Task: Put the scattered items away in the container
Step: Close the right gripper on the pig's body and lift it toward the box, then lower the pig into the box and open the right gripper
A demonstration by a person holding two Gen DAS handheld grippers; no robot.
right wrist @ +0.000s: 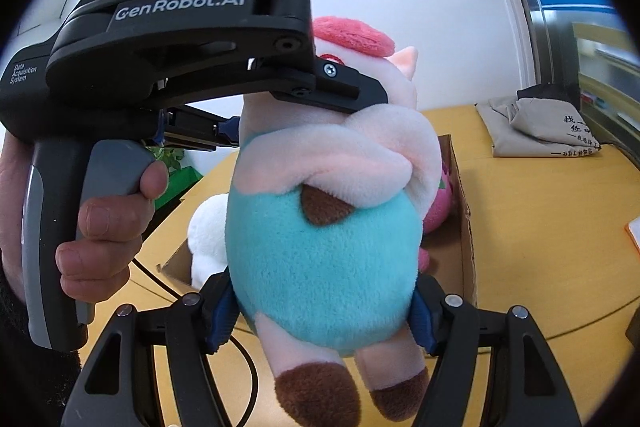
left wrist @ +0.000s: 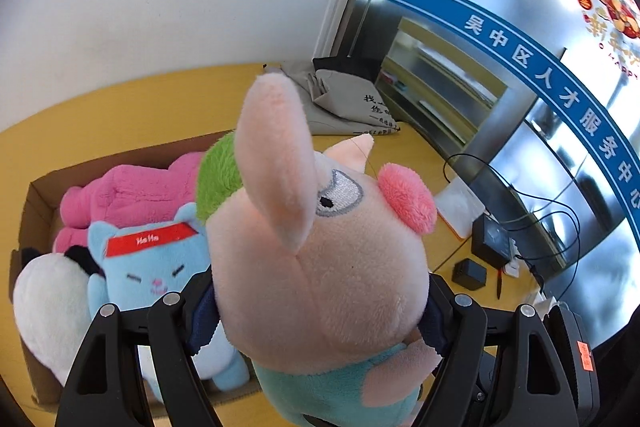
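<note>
I have both grippers clamped on the pink plush (left wrist: 320, 267): the left gripper (left wrist: 320, 307) on its head, the right gripper (right wrist: 320, 315) on its teal belly. It hangs mid-frame, above the cardboard box (left wrist: 36, 195) at lower left, already holding other plushies. This looks like the carry-and-drop step; next I'd move it over the box and let go.

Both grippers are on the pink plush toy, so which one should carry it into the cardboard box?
Probably left. The left hand-held gripper clamps the plush toy at the head, and the cardboard box lies just beyond it. The right hand-held gripper grips the belly, with the box farther behind.
</note>
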